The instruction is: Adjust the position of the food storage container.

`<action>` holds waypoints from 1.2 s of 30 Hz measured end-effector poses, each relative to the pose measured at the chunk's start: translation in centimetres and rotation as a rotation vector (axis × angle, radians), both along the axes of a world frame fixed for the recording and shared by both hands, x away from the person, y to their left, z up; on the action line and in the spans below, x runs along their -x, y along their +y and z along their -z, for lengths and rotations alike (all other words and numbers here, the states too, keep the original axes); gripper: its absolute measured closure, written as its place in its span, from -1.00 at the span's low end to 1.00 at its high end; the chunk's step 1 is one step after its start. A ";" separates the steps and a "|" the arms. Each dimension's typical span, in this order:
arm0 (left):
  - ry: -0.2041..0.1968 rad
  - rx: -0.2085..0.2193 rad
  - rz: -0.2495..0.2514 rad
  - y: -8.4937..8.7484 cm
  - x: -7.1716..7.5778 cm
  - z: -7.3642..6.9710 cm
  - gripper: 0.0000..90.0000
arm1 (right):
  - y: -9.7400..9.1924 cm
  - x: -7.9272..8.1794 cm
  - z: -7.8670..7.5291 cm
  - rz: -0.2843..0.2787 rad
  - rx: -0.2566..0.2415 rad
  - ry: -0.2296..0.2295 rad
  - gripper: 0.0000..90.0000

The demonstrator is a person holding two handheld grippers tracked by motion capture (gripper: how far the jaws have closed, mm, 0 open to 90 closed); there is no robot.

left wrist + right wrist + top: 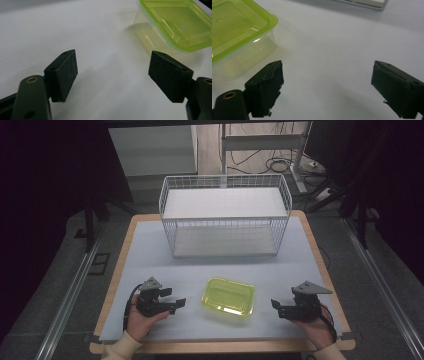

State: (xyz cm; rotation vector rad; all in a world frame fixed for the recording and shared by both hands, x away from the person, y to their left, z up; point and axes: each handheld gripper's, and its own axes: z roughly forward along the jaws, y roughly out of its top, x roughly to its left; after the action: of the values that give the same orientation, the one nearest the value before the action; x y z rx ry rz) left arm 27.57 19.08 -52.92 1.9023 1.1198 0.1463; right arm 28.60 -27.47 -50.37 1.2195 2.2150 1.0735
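Observation:
A clear plastic box with a yellow-green lid (228, 296) lies on the white table top near the front, between my two hands. My left gripper (179, 299) rests to its left, open, jaws turned toward the box. In the left gripper view the box (175, 23) sits at the upper right, beyond the open gripper (112, 72) with bare table between the pads. My right gripper (274, 306) rests to the right of the box, open too. In the right gripper view the box (237, 37) lies at the upper left of the open gripper (327, 87).
A white wire basket (225, 215) with a white floor stands at the back of the table, behind the box. The wooden table edge (220, 347) runs along the front. Cables and metal stands lie on the floor beyond the table.

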 end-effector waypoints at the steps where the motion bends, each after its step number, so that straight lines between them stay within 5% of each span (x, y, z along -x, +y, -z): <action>1: 0.003 0.002 -0.003 -0.1 0.0 0.0 -0.49 | -0.1 0.0 0.0 0.002 -0.003 0.006 -0.70; 8: -0.004 -0.007 0.000 -0.1 0.0 0.0 -0.49 | -0.7 0.3 -0.6 0.008 -0.022 -0.021 -0.54; 22: -0.009 -0.008 0.000 -0.2 0.1 -0.1 -0.49 | -0.1 0.5 -0.7 -0.091 -0.015 0.015 -0.13; 36: -0.014 -0.019 0.000 -0.4 0.1 -0.1 -0.49 | 1.1 1.3 -2.3 -0.206 -0.050 0.024 0.93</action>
State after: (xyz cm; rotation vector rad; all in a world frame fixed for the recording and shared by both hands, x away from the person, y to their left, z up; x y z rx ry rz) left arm 27.45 18.70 -52.80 1.9149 1.1128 0.1702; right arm 27.33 -26.35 -48.11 1.0454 2.3866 1.2042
